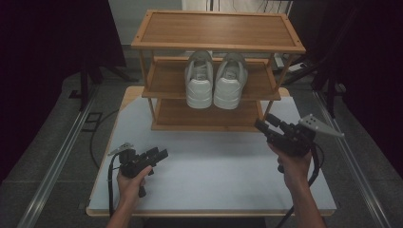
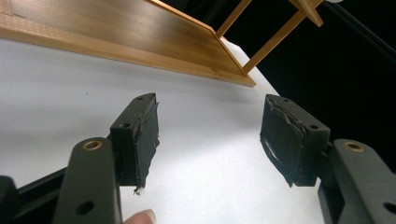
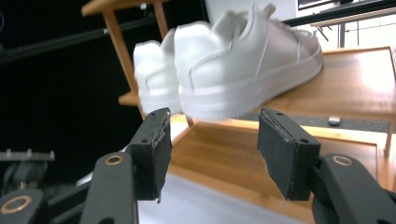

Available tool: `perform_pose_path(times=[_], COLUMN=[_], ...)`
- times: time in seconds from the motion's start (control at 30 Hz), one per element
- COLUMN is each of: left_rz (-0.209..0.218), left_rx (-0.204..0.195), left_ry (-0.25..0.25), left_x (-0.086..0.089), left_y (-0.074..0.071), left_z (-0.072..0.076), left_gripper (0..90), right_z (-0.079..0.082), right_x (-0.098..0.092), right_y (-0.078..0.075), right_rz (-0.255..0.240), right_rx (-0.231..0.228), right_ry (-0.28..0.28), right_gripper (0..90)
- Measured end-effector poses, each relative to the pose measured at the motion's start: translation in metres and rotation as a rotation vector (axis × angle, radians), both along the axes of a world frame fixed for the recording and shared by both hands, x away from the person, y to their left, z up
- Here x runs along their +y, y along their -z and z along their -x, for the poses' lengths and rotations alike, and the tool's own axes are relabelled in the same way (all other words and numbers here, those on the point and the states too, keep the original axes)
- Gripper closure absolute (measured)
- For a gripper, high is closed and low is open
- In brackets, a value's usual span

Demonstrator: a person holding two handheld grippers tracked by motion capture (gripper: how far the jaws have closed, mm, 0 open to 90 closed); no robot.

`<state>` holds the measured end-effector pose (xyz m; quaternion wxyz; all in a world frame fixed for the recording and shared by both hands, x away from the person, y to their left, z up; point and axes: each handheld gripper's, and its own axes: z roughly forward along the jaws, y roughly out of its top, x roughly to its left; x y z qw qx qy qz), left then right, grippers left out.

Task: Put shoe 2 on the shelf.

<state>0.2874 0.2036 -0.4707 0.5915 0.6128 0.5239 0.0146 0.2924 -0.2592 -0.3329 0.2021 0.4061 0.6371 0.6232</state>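
Right gripper gaping, just off rack front edge, shoes above

Both hands hold grippers low, left gripper and right gripper with jaws apart.

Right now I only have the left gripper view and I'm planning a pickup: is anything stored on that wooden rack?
Observer: Yes, a pair of white sneakers sits side by side on the middle shelf of the three-tier wooden rack, heels toward the person.
Operator: Where is the right gripper?
Observer: The right gripper hovers by the rack's front right post, aimed at the sneakers.
Operator: Holding anything?
Observer: No, its jaws stand open with nothing between them.
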Motion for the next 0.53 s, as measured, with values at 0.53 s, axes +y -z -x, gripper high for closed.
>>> perform_pose_path(times=[0.53], left_rz=[-0.008], left_rx=[-0.011], left_ry=[0.017], left_x=[-0.001], left_y=[-0.003], left_z=[0.000], left_gripper=[36.8], right_z=[0.017], right_x=[0.006], right_y=[0.035], right_rz=[0.087], right_rx=[0.033], right_ry=[-0.038], right_gripper=[38.8])
